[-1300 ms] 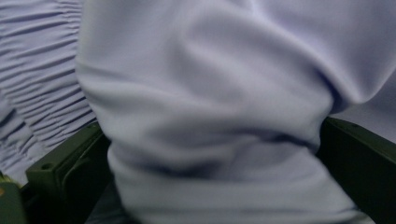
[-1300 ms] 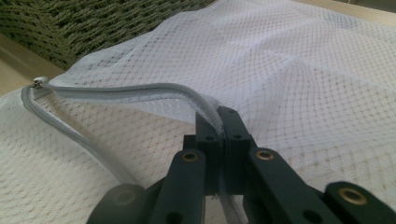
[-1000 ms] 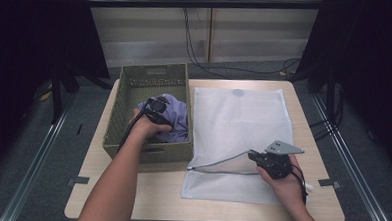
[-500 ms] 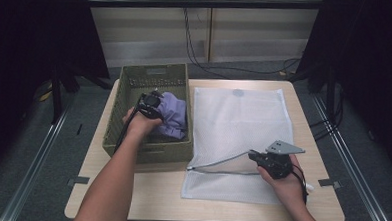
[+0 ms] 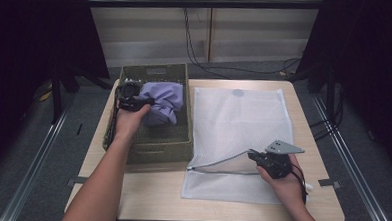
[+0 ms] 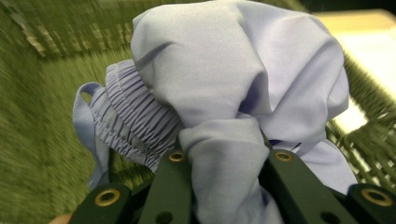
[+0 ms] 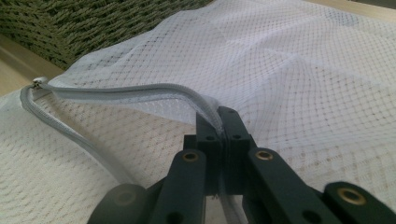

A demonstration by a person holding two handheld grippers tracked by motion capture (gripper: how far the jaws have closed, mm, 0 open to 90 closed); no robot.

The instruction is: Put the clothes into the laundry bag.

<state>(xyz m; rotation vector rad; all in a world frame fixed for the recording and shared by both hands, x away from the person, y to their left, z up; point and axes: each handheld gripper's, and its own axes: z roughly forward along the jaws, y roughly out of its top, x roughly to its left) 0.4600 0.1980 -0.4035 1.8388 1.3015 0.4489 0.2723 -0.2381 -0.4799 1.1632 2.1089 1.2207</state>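
Observation:
A lilac garment [image 5: 163, 101] with a gathered elastic band hangs bunched above the green woven basket [image 5: 155, 71]. My left gripper [image 5: 143, 102] holds it from the left; its jaws have just been closing and are shut on a fold of the cloth [image 6: 224, 70], with the left gripper [image 6: 224, 151] pinching it between the jaws. A white mesh laundry bag [image 5: 238, 122] lies flat on the table. My right gripper [image 5: 253, 155] is shut on the bag's upper zipper edge [image 7: 140, 88] and lifts it, so the mouth gapes. The right gripper [image 7: 218, 116] pinches that edge.
The basket's woven wall [image 6: 37, 140] stands close behind the garment. The wooden table [image 5: 145, 188] has bare room in front of the basket. Cables and dark frames stand beyond the table's far edge.
My left gripper closed on the lilac garment and raised it from the basket floor, shifting left. The right gripper kept still on the bag's zipper edge.

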